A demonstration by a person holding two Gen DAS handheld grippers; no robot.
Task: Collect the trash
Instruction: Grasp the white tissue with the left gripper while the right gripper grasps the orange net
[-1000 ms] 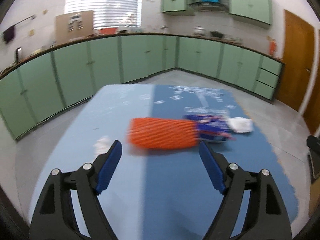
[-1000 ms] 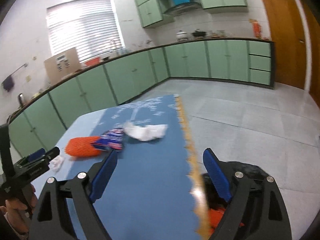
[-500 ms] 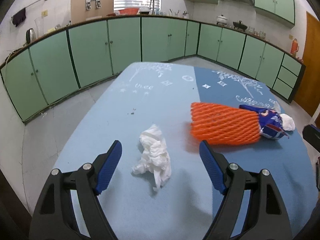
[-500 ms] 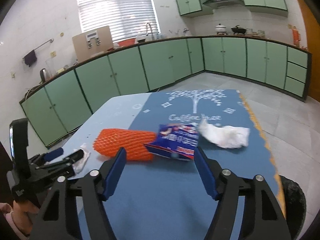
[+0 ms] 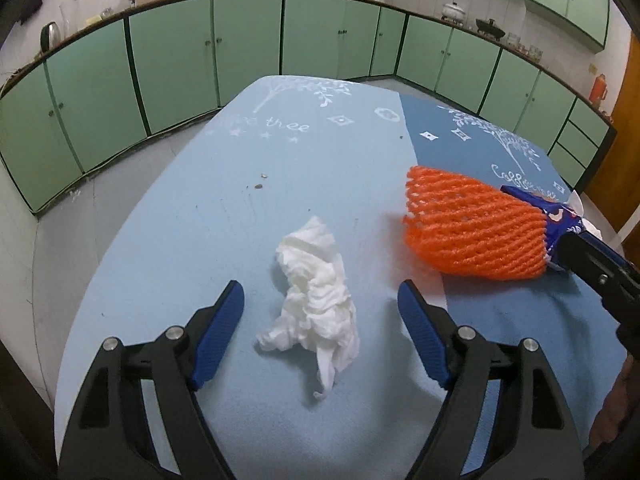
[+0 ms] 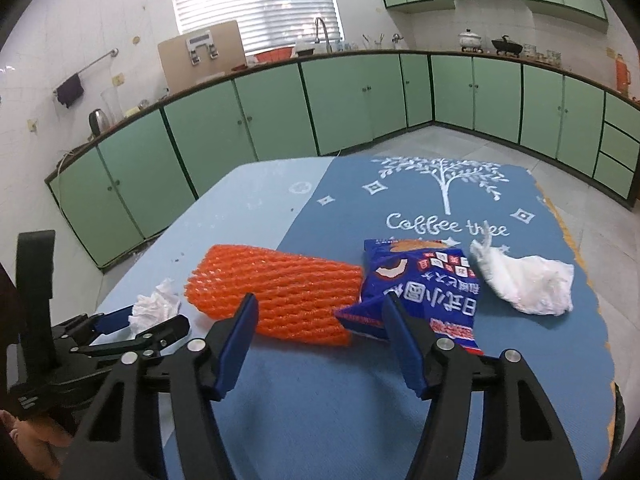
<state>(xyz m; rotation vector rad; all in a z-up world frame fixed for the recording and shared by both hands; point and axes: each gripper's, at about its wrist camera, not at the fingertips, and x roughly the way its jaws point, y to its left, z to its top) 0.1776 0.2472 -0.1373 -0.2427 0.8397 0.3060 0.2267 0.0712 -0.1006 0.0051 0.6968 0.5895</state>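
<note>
A crumpled white tissue (image 5: pixel 316 300) lies on the blue table mat (image 5: pixel 304 152), between the fingers of my open left gripper (image 5: pixel 320 312). It also shows in the right wrist view (image 6: pixel 154 308). An orange foam net (image 5: pixel 472 228) lies to its right, and also shows in the right wrist view (image 6: pixel 280 288). My open right gripper (image 6: pixel 320 316) sits over the net's near end and the corner of a blue snack wrapper (image 6: pixel 424 284). A second white tissue (image 6: pixel 524 280) lies right of the wrapper.
Green kitchen cabinets (image 6: pixel 360 100) run along the walls beyond the table. The mat's right edge (image 6: pixel 600 320) has a scalloped border, with grey floor (image 6: pixel 600 216) beyond it. A dark round rim (image 6: pixel 620 420) shows at the lower right, beside the table.
My left gripper has moved in over the left tissue, which now lies between its fingers. My right gripper has moved closer to the net and wrapper.
</note>
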